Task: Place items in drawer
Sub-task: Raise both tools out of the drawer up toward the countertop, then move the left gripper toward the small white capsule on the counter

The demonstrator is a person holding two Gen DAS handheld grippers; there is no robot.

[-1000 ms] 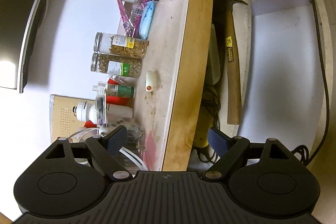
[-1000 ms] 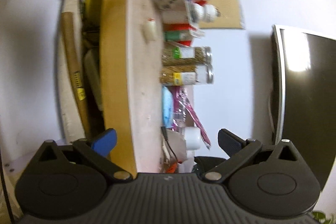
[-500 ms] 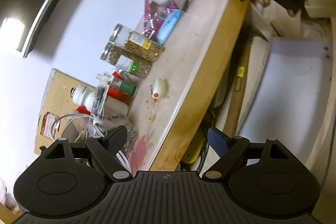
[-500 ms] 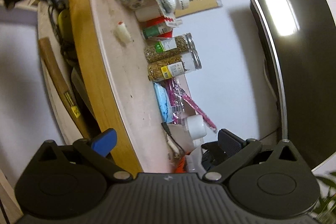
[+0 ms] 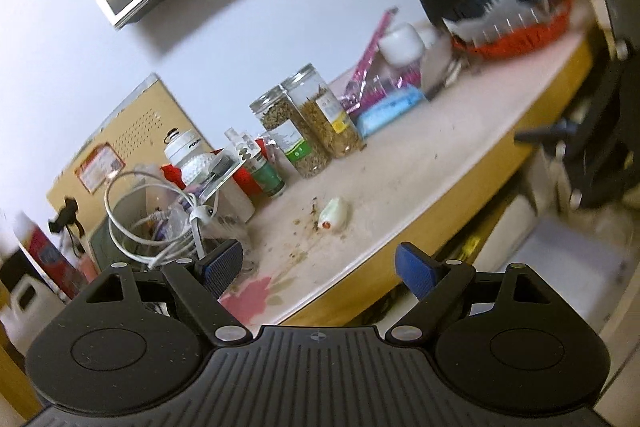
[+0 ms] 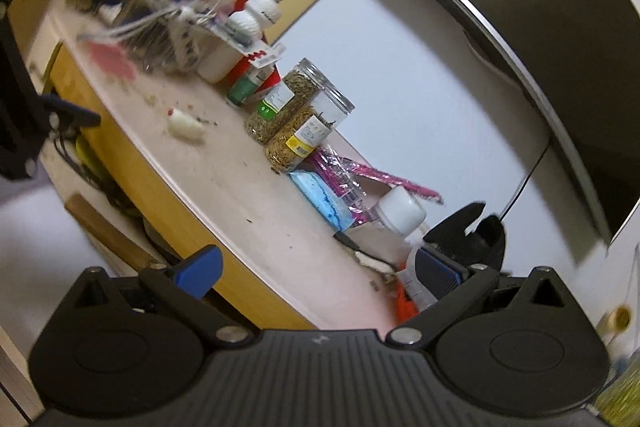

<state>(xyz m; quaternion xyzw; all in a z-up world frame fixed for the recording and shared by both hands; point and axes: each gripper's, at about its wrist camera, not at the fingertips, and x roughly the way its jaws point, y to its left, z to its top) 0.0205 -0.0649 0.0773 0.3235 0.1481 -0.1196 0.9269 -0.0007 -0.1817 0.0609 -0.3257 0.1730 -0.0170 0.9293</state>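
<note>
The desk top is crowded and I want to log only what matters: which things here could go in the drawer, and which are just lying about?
Likely for the drawer:
two seed jars
small white capsule
blue packet
white-capped bottle

Just there:
monitor
coiled white cable
crumbs

Both hand-held grippers are open and empty.

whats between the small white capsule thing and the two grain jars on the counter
Nothing solid: in the left wrist view the stretch of countertop between the white capsule and the two jars holds only scattered crumbs.
</note>
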